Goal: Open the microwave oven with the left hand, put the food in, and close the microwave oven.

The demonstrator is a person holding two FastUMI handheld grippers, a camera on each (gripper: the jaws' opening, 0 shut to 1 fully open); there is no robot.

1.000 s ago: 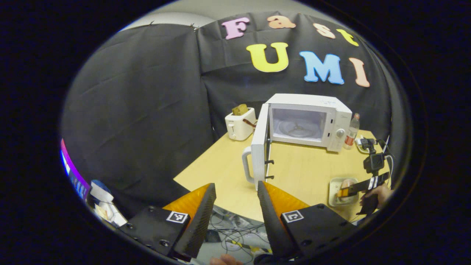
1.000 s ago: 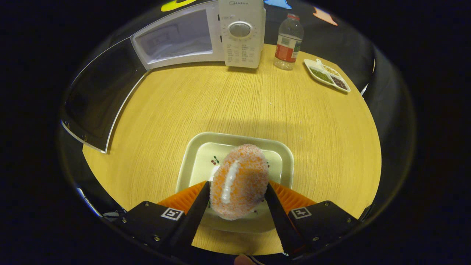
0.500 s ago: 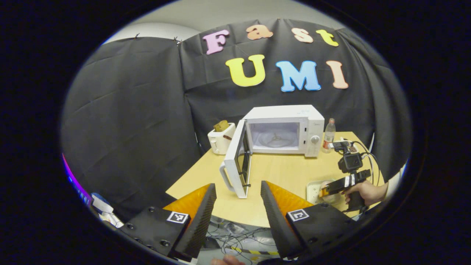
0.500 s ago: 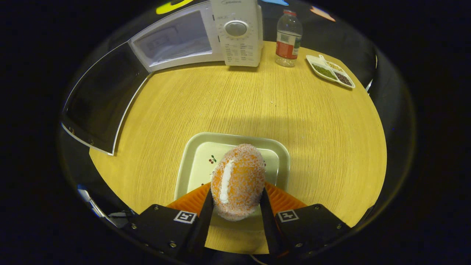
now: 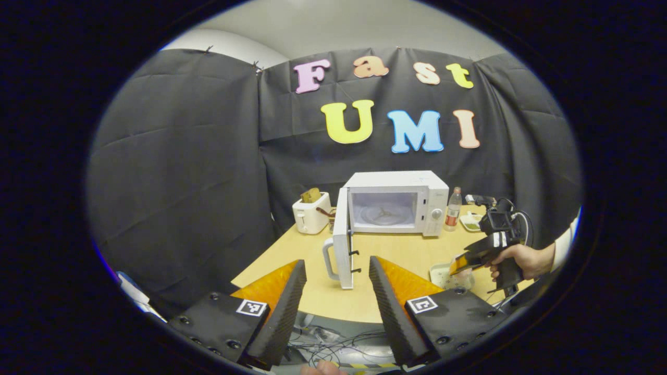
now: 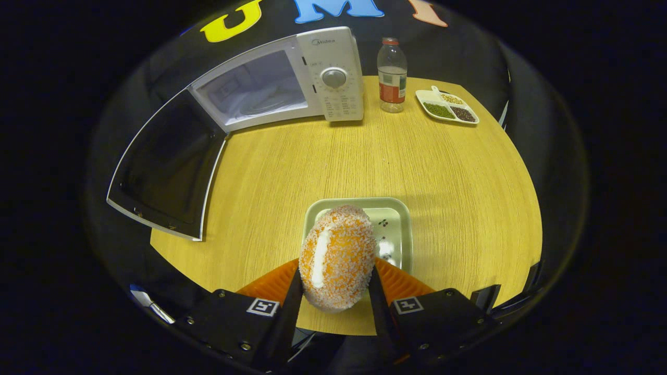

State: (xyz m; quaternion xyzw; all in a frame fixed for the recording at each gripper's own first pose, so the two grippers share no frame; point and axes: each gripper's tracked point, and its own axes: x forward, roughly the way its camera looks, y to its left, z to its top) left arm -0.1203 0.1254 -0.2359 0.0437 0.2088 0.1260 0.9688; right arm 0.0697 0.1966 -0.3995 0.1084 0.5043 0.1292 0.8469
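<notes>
A white microwave point(image 5: 396, 203) point(image 6: 292, 83) stands at the back of the round wooden table point(image 6: 365, 161), its door point(image 5: 341, 245) point(image 6: 167, 166) swung wide open and the cavity empty. My right gripper point(image 6: 333, 281) is shut on an orange, sugar-coated bread roll point(image 6: 336, 255), held just above a pale square plate point(image 6: 396, 229). In the left gripper view the same gripper point(image 5: 469, 258) shows at the right, held by a hand. My left gripper point(image 5: 333, 297) is open and empty, well back from the table's near edge.
A white toaster point(image 5: 311, 212) with bread stands left of the microwave. A plastic bottle point(image 6: 392, 75) and a divided dish of beans point(image 6: 447, 105) sit to the microwave's right. Cables point(image 5: 333, 344) lie on the floor below the table edge.
My right gripper closed on the bread roll and lifted it off the plate. My left gripper drew back from the open microwave door, away from the table.
</notes>
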